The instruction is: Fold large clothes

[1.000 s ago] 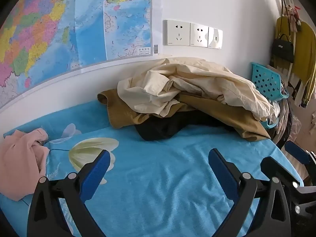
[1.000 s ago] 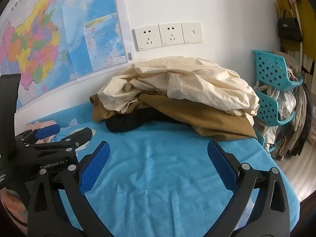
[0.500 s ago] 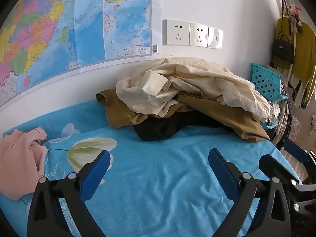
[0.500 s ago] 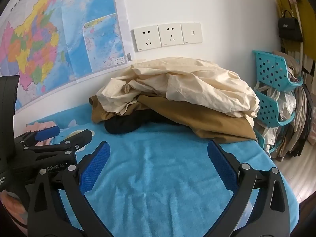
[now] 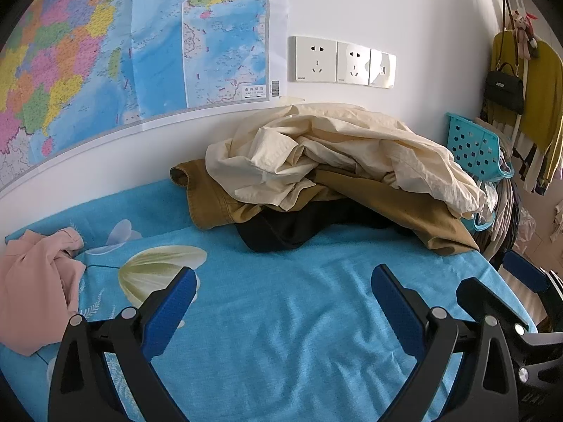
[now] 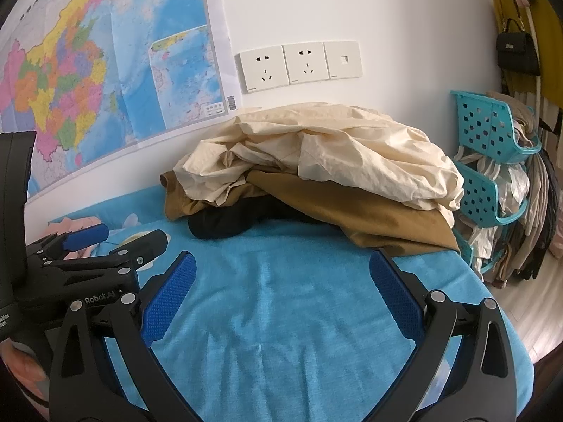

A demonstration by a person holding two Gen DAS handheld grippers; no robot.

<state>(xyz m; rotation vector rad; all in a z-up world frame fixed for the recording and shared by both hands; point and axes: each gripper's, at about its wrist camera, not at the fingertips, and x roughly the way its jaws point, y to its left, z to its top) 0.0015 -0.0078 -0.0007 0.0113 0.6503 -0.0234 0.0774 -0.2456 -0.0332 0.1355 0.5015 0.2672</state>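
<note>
White wall with a map [image 5: 105,56] backs the bed [image 5: 281,316], whose blue sheet lies bare in front, likely kept free as folding room. Both the left gripper [image 5: 283,292] and right gripper [image 6: 281,277] hover over it, fingers wide and empty. Against the wall sits the clothes pile [image 6: 316,176]: crumpled cream garment over tan, black beneath.

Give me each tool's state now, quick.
Left tool: open, holding nothing, above the blue bedsheet.
Right tool: open, holding nothing.
</note>
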